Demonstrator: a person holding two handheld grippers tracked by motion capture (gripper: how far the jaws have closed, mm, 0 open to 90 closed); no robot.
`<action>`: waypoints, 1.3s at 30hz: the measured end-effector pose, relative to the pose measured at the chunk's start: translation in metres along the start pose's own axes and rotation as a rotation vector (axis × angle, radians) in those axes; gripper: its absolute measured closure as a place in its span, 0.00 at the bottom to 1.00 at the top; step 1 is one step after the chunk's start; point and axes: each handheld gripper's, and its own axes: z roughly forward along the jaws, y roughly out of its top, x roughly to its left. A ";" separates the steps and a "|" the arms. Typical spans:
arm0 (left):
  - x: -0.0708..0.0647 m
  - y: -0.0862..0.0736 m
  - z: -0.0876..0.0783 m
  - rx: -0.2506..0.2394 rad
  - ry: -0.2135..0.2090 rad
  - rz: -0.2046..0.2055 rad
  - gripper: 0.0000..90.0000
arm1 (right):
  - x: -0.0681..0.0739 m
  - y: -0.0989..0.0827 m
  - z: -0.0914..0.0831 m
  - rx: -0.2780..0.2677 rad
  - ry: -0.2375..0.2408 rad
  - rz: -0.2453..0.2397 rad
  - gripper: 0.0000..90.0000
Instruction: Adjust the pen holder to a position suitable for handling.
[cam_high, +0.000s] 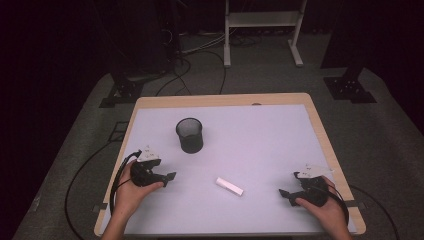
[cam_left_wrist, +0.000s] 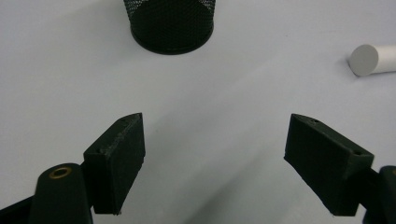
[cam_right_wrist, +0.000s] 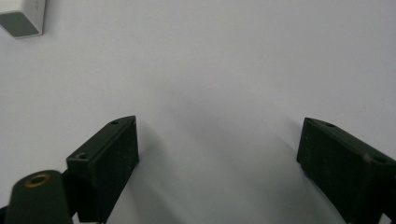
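A table with a pale wooden rim (cam_high: 225, 99) stands in the middle of the scene; a white sheet (cam_high: 265, 145) covers nearly all of its top, leaving the wood bare along the far, left and right edges; a small dark mark (cam_high: 256, 104) sits on the far edge, right of centre. Grey carpet (cam_high: 390, 145) lies all around the table. Beyond the far edge a white metal frame (cam_high: 262, 19) stands on two feet; black cables (cam_high: 200, 55) snake over the floor to its left. A black base plate (cam_high: 350, 89) rests far right; another black base (cam_high: 122, 92) far left. Strips of tape (cam_high: 100, 207) mark the near left corner.
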 end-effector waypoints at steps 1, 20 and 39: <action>0.000 0.000 0.000 0.000 0.000 0.000 0.23 | 0.000 0.000 0.000 0.000 0.000 0.000 0.13; 0.010 0.029 0.001 -0.003 0.000 -0.010 0.27 | 0.000 0.000 0.000 -0.001 0.000 0.000 0.13; 0.021 0.059 0.001 -0.010 -0.005 -0.013 0.29 | 0.000 0.000 0.000 0.000 0.000 0.001 0.13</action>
